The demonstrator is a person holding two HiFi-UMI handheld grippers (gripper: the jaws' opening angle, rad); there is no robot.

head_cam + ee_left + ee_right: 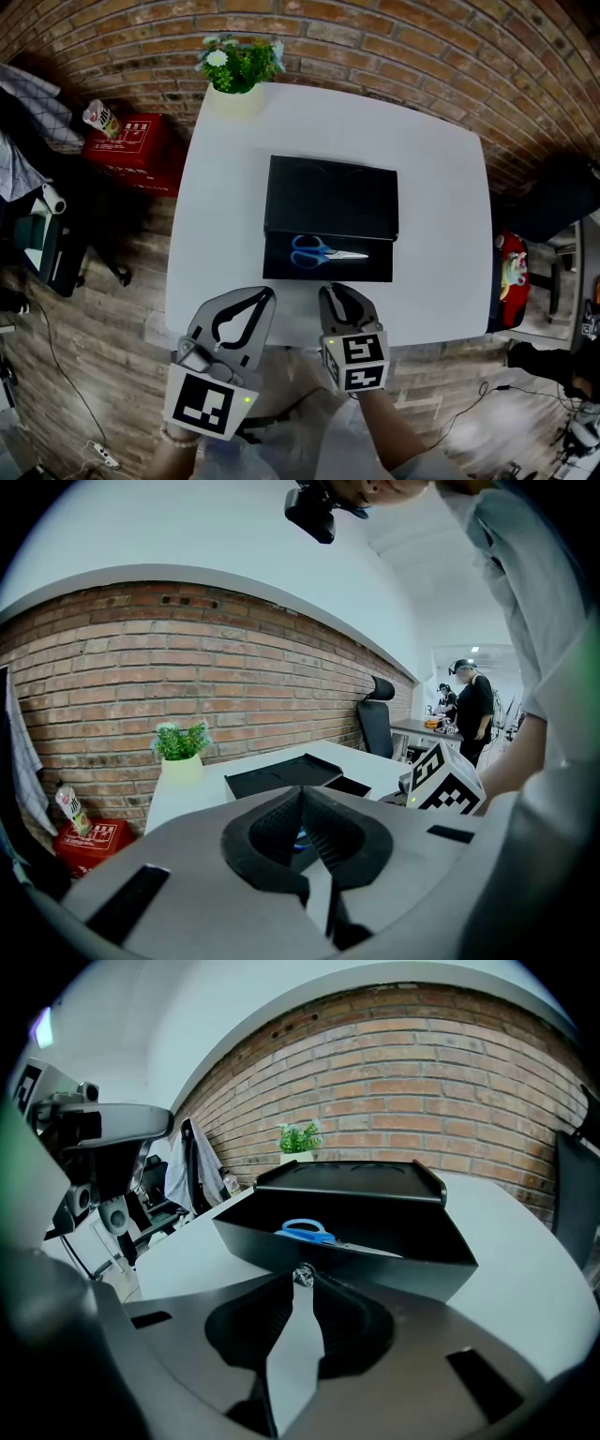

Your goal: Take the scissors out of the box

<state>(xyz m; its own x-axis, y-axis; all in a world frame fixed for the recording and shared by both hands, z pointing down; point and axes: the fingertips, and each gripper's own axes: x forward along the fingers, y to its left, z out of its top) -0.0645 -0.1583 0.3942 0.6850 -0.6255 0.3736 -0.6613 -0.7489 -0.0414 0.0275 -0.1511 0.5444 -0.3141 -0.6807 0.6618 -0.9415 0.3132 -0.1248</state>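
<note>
Red box (131,141): seen on the floor to the left of the table (431,187), close to the brick wall.
Plant (239,64): set in a pale pot at the table's far edge.
Left gripper (269,292): held over the table's near edge. The jaws are closed tip to tip and nothing is gripped.
Box (375,272): black and opened at the table's middle, with its lid (333,197) set back over the rear part.
Scissors (323,252): blue-handled and seen lying flat inside the box. The handles are turned left and the blades right, and neither gripper touches them.
Right gripper (330,289): pointed at the box's front wall from just beside it. The jaw tips are brought together and nothing is held.
</note>
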